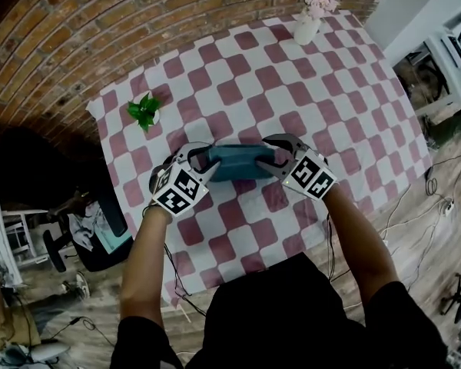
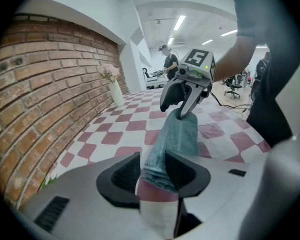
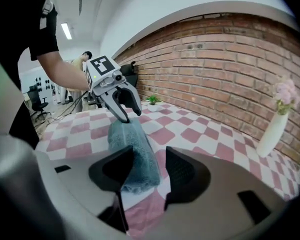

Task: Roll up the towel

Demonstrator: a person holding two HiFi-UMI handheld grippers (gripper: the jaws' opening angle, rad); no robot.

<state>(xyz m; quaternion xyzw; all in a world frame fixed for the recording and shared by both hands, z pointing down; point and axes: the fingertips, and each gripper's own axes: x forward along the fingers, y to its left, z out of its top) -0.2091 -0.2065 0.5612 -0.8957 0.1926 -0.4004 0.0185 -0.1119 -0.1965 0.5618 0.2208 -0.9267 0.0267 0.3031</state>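
Observation:
A teal towel (image 1: 238, 162), rolled into a short thick roll, stretches between my two grippers over the pink-and-white checked tablecloth (image 1: 330, 106). My left gripper (image 1: 206, 162) has the roll's left end; in the left gripper view the towel (image 2: 177, 134) fills the space between the jaws of that gripper (image 2: 152, 170), and both pads press on it. My right gripper (image 1: 270, 160) is at the roll's right end. In the right gripper view the towel (image 3: 132, 144) lies against one pad of this gripper (image 3: 140, 171), with a slim strip of cloth showing beside the other pad.
A small green potted plant (image 1: 144, 111) stands at the table's left. A white vase of pink flowers (image 1: 307, 21) stands at the far edge by the brick wall (image 1: 77, 37). A chair (image 1: 100, 237) and cables are on the floor around the table.

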